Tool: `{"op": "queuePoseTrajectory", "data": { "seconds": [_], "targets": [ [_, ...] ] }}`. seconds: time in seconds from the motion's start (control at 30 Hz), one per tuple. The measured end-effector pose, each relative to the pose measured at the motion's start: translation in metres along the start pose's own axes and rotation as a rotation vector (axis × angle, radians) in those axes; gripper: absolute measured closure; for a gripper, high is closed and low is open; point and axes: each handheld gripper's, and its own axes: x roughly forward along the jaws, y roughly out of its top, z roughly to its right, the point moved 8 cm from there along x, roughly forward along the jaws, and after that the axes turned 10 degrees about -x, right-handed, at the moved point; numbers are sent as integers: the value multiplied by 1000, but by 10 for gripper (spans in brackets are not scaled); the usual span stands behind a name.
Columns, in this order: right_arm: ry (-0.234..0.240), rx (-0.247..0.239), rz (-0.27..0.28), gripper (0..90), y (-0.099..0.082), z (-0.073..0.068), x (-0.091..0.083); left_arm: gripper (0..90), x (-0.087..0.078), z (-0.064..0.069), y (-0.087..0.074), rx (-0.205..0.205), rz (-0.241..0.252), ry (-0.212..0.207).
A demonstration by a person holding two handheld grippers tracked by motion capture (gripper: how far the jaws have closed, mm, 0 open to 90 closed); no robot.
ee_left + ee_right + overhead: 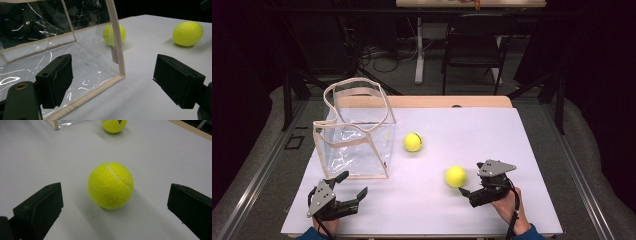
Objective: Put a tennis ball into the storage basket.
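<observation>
A clear plastic bag (354, 131) with beige trim stands open at the left of the white table (497, 130). One yellow tennis ball (413, 142) lies just right of the bag; a second tennis ball (455, 176) lies nearer the front. My right gripper (470, 178) is open right beside that second ball, which sits just ahead of its jaws (110, 185). Farther off are the other ball (113, 125) and the bag's corner (53, 123). My left gripper (353, 183) is open, empty, just in front of the bag's near corner (120, 72). Both balls (110, 33) (188, 33) lie beyond it.
The table's far wooden edge (452, 101) runs behind the white sheet. Beyond it on the floor stand a black chair (474, 45), a white table leg (419, 50) and loose cables (382, 60). Bare white surface lies to the right of the balls.
</observation>
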Motion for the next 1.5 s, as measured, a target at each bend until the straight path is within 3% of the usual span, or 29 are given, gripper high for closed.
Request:
{"op": "queuePoseTrajectory", "data": {
  "seconds": [0.63,0.7,0.9,1.17,1.5],
  "targets": [
    [100,-6,-93,0,2,1,29,159,2,2,1,8,-2,-9],
    [116,0,-95,0,3,2,32,159,2,0,1,-22,9,-6],
    [145,16,-118,0,1,3,46,159,1,1,1,-16,8,-7],
    [138,-6,-145,0,1,-1,60,160,0,3,1,-6,7,-12],
    [127,13,-165,0,-2,1,70,159,0,4,2,-1,9,-13]
  ]
}}
